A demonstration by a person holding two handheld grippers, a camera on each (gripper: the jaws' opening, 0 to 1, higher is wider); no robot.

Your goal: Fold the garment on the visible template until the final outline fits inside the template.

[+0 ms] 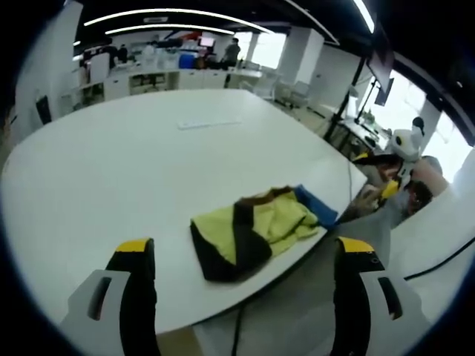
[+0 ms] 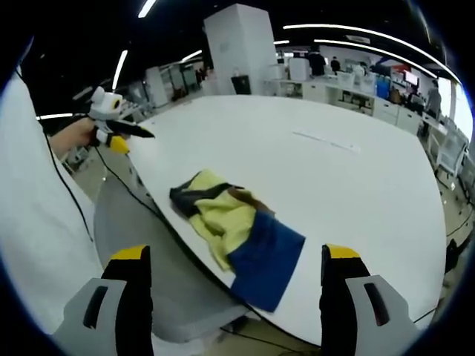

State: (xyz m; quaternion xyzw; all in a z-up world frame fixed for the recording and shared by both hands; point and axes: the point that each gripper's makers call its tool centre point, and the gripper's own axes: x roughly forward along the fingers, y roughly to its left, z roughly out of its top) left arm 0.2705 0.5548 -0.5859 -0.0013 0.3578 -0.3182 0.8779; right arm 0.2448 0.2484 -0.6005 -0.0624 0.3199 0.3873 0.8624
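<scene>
White and broad, the round table fills the middle of an open-plan office with ceiling light strips overhead.

Nearest in the left gripper view, the left gripper holds its yellow-tipped jaws wide apart with nothing between them, hovering off the table's near edge. Just beyond, the garment lies crumpled at that edge: yellow cloth crossed by a black band, a brown patch at its far side and a blue part at its right end that reaches the rim. Right of it the other gripper, white with a yellow tip, is held in a person's hand.

In the right gripper view, the right gripper likewise stands wide open and empty, back from the table. The garment sits at the rim ahead, its blue part hanging over the edge toward the camera, above a grey chair that is tucked below. A white sleeve runs up the left side to the hand with the other gripper.

Farther across the table lies a thin pale strip, possibly a ruler or tape. Beyond stand white desks and a person at the far wall.
</scene>
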